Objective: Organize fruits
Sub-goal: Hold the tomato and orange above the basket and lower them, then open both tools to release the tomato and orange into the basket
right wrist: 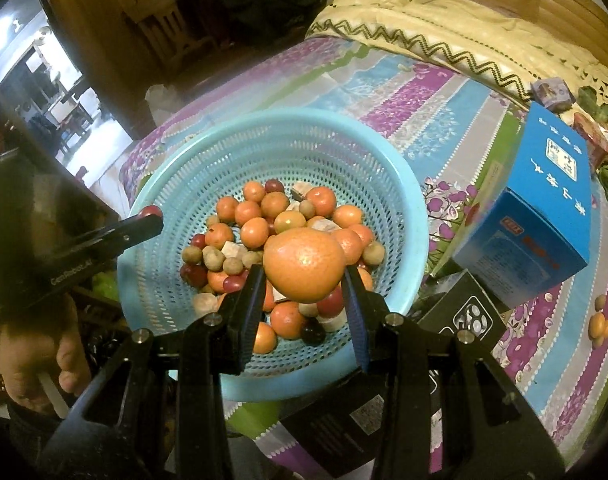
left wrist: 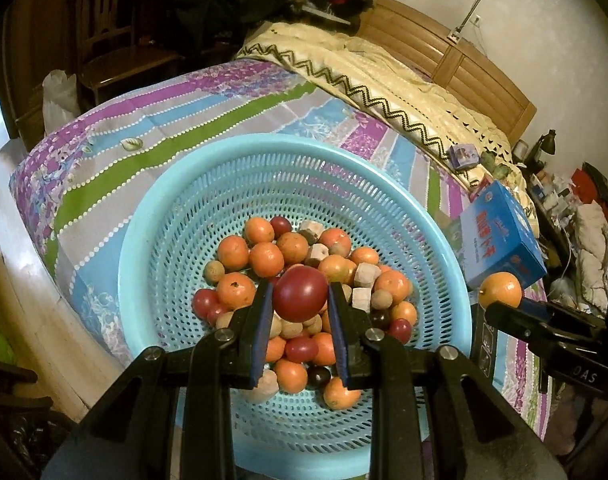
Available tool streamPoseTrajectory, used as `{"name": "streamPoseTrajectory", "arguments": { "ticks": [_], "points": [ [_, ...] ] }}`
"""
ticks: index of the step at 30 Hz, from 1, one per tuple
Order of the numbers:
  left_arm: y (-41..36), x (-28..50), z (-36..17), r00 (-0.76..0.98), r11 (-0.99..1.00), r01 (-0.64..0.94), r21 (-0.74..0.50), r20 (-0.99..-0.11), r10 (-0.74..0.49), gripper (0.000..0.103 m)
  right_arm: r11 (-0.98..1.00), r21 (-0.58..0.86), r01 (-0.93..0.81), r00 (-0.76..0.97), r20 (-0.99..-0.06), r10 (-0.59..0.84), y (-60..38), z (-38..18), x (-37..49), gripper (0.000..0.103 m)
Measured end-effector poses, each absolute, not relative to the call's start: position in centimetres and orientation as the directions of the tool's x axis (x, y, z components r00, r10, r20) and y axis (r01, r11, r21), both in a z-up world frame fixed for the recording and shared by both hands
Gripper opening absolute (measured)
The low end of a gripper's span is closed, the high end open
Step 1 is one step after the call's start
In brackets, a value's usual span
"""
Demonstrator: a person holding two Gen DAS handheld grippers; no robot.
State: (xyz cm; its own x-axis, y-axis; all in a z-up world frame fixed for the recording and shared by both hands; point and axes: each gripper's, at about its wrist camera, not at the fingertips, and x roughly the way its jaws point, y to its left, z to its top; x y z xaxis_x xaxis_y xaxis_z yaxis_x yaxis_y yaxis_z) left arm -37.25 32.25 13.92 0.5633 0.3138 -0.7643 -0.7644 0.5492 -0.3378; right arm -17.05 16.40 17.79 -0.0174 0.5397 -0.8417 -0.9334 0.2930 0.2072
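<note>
A light blue perforated basket (left wrist: 232, 184) sits on the striped bedspread and holds several oranges, dark red plums, small brown fruits and pale cut chunks. My left gripper (left wrist: 300, 296) is shut on a dark red plum (left wrist: 300, 294) held above the pile. My right gripper (right wrist: 304, 270) is shut on an orange (right wrist: 304, 264) held above the basket (right wrist: 208, 152). In the left wrist view the right gripper (left wrist: 499, 298) shows at the right with its orange (left wrist: 500, 289). In the right wrist view the left gripper (right wrist: 150, 218) shows at the left with the plum (right wrist: 151, 211).
A blue carton (right wrist: 535, 216) and a black box (right wrist: 459, 316) lie right of the basket. A small orange (right wrist: 597, 326) lies on the bedspread at far right. A cream blanket (left wrist: 383, 76) and headboard lie beyond. A wooden chair (left wrist: 112, 44) stands at back left.
</note>
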Motion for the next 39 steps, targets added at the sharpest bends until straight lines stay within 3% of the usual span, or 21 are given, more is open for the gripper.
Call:
{"name": "streamPoseTrajectory", "arguments": {
  "ticks": [39],
  "points": [
    [32.3,-36.4,12.3,0.556,0.554,-0.761,-0.338,-0.78,0.287,0.027,0.294,0.224,-0.929,-0.039,-0.85,0.525,16.9,16.5,-16.8,0.04]
  ]
}}
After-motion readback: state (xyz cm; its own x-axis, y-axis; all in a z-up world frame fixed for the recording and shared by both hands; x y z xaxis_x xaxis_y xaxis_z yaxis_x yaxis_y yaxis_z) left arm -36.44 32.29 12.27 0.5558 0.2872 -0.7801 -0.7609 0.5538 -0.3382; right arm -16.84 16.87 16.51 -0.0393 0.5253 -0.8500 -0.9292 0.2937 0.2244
